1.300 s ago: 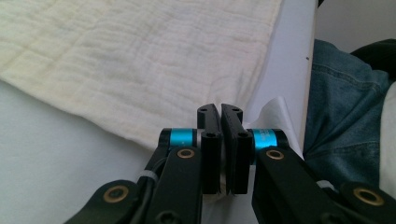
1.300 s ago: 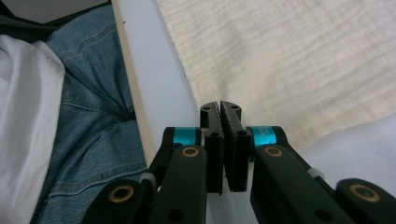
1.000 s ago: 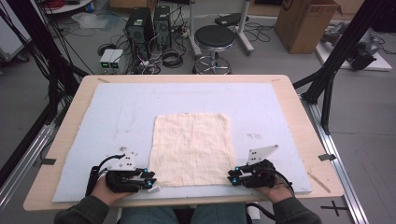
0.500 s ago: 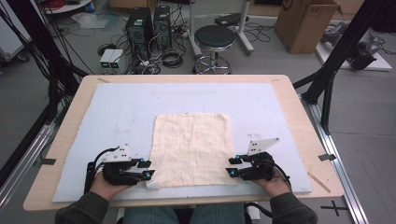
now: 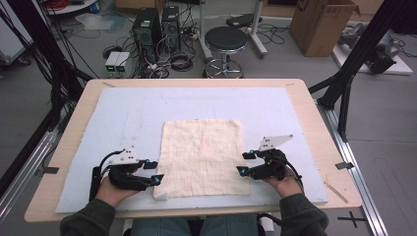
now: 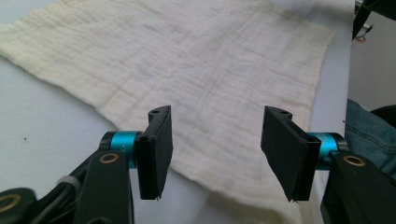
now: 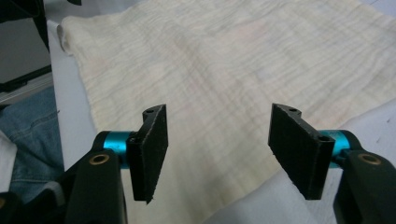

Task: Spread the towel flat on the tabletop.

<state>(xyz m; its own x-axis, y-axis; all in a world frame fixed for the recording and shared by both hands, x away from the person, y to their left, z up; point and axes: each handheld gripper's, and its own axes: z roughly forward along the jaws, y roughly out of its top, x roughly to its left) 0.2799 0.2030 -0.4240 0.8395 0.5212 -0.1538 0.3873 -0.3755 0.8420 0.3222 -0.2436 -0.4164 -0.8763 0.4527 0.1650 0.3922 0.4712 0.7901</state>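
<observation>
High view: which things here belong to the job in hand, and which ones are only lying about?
Belong to the job:
- cloth, flat on the white mat
- left tongs, open, at its near left corner
- right tongs, open, at its right edge

Lying about:
- stool
- cardboard box
- computer towers
- floor cables

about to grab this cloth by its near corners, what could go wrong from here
1. The cloth lies flat on the white mat, so the jaws of either gripper, which have just been opening and hold nothing, might pinch mat along with cloth or slide over the edge.
2. The near left corner by the left gripper looks slightly curled, so it may grip a double layer.
3. The right gripper sits higher up the side edge, so an uneven lift could skew the cloth.
</observation>
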